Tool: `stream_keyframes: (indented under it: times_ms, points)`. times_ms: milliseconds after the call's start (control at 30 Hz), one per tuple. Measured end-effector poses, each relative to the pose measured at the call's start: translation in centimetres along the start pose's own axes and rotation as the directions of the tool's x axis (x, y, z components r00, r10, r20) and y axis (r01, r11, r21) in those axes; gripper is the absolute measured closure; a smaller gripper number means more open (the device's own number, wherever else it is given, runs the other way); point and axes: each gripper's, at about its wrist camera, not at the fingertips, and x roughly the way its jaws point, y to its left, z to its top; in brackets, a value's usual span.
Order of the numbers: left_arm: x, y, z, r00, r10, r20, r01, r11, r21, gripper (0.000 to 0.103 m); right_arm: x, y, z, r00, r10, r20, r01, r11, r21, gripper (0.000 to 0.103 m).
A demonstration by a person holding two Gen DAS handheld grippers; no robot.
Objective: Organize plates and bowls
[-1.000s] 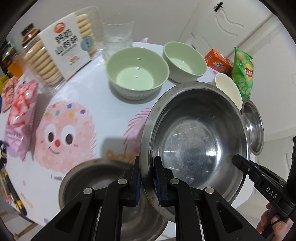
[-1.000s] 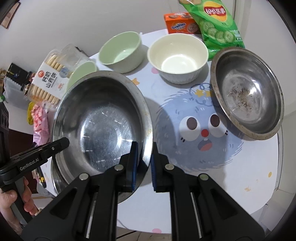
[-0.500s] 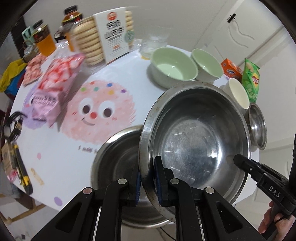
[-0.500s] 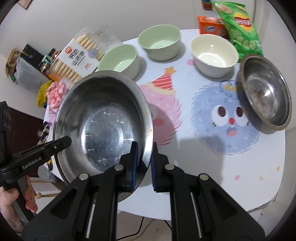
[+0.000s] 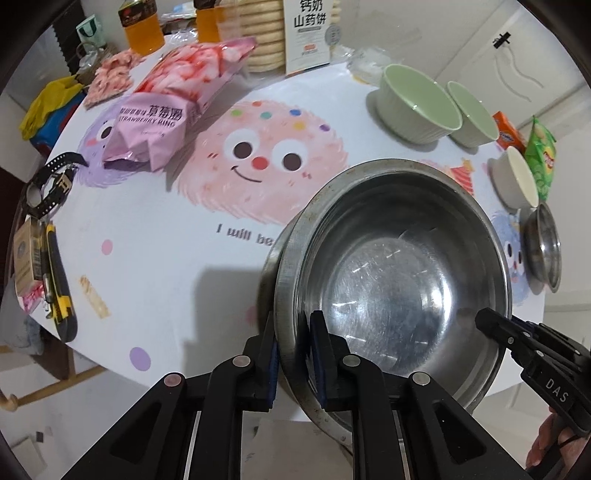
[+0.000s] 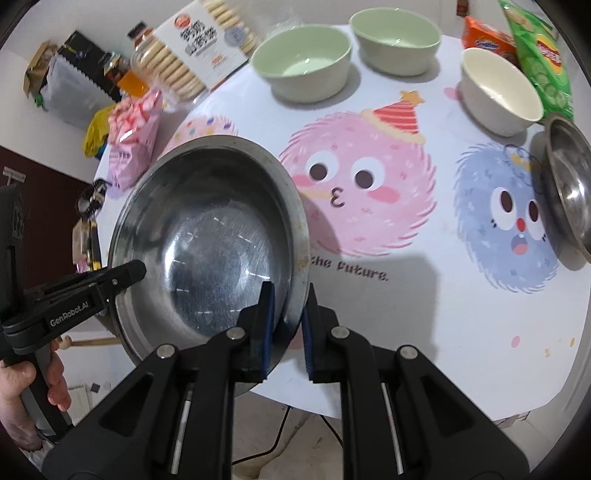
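Note:
A large steel bowl (image 5: 399,288) (image 6: 210,251) is held by both grippers over the table's near edge. My left gripper (image 5: 293,354) is shut on its left rim. My right gripper (image 6: 288,325) is shut on its right rim. A second steel rim (image 5: 271,258) shows just under the held bowl on its left side. Two green bowls (image 6: 303,62) (image 6: 397,40), a cream bowl (image 6: 498,92) and a smaller steel bowl (image 6: 569,188) stand at the back and right of the table.
A biscuit pack (image 6: 199,48), a pink strawberry snack bag (image 5: 173,107), orange drink bottles (image 5: 142,26), a green crisps bag (image 6: 543,55) and an orange box (image 6: 487,37) lie around the table. A utility knife (image 5: 59,291) lies at the left edge.
Both grippers carried the large bowl left and back toward the near table edge. It now sits low over the second steel bowl, of which only a rim shows.

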Motion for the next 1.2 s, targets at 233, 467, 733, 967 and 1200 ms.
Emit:
stream_keyframes:
  times_ms: [233, 467, 733, 967, 1200]
  points:
    - [0.8, 0.2, 0.0, 0.999, 0.035, -0.015, -0.034, 0.999, 0.02, 0.087, 1.4, 0.9, 0.0, 0.999, -0.026, -0.037, 0.025, 0.999, -0.028, 0.086]
    - [0.7, -0.3, 0.3, 0.997, 0.08, -0.011, -0.079, 0.995, 0.056, 0.085, 1.7, 1.4, 0.2, 0.997, -0.052, -0.051, 0.049, 0.997, -0.053, 0.083]
    - [1.5, -0.4, 0.5, 0.994, 0.103, -0.031, -0.101, 0.992, 0.075, 0.078, 2.0, 1.9, 0.4, 0.995, -0.077, -0.061, 0.072, 0.995, -0.074, 0.082]
    - [1.3, 0.1, 0.2, 0.992, 0.124, -0.014, -0.122, 0.99, 0.072, 0.065, 1.7, 2.1, 0.4, 0.994, -0.094, -0.057, 0.089, 0.993, -0.076, 0.07]
    - [0.5, 0.4, 0.6, 0.993, 0.119, 0.025, -0.121, 0.991, 0.056, 0.026, 0.2, 1.3, 0.7, 0.991, -0.13, -0.005, 0.13, 0.99, -0.061, 0.024]
